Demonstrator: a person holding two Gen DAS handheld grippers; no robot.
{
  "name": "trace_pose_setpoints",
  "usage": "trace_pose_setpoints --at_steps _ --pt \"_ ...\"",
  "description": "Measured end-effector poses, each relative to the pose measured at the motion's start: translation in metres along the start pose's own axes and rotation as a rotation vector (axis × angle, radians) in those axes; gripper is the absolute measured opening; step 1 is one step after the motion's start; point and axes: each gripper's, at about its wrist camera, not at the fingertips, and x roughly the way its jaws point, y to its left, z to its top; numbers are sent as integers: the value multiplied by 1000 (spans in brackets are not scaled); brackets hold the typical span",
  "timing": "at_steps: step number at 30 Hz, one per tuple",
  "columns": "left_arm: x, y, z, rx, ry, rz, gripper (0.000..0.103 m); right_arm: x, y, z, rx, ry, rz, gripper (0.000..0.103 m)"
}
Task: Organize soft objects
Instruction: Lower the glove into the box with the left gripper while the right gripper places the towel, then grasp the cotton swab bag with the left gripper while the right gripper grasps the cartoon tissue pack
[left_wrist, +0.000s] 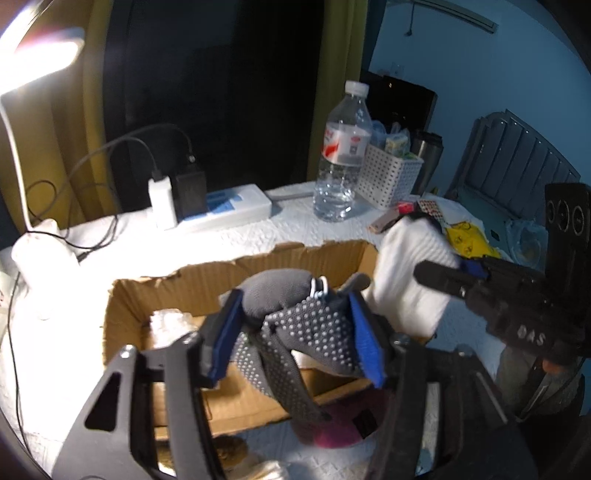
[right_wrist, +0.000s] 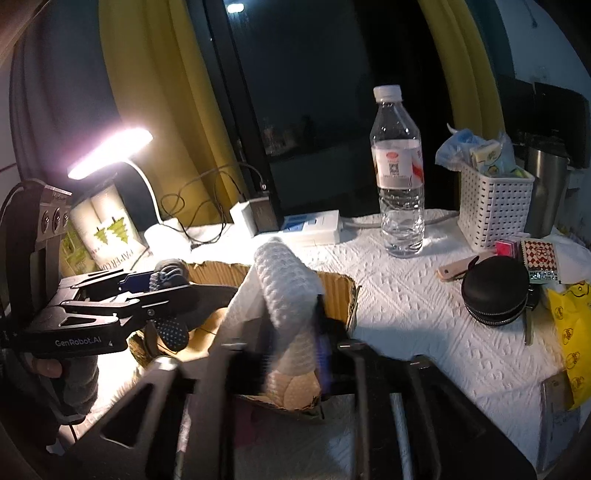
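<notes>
My left gripper (left_wrist: 295, 336) is shut on a grey dotted sock (left_wrist: 306, 325) and holds it above an open cardboard box (left_wrist: 207, 280). The sock's end hangs down over the box's near wall. My right gripper (right_wrist: 291, 347) is shut on a white knitted sock (right_wrist: 284, 280) and holds it over the box's right end (right_wrist: 336, 291). In the left wrist view the white sock (left_wrist: 406, 266) and the right gripper (left_wrist: 476, 280) hang at the box's right side. In the right wrist view the left gripper (right_wrist: 162, 284) is at the left with the grey sock (right_wrist: 170, 277).
A water bottle (right_wrist: 400, 177), a white perforated basket (right_wrist: 491, 206), a power strip with chargers (left_wrist: 221, 210), a round black zip case (right_wrist: 495, 291) and a lit desk lamp (right_wrist: 110, 151) stand on the paper-covered table (right_wrist: 406, 314). A pink item (left_wrist: 340, 424) lies before the box.
</notes>
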Motion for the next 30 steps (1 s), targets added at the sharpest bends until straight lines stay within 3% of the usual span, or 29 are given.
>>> trace_pose_setpoints --at_steps 1,2,4,13,30 --pt "1 0 0 -2 -3 -3 70 2 0 0 -1 5 0 49" --pt "1 -1 0 -3 -7 -6 73 3 0 -1 -1 7 1 53" --pt "0 -1 0 -3 -14 -11 80 3 0 -1 -6 7 -3 54" --pt "-22 2 -3 -10 -50 -8 85 -6 5 0 -2 -1 -43 55" --pt "-78 4 -30 -16 -97 -29 86 -44 53 -11 -43 -16 -72 55"
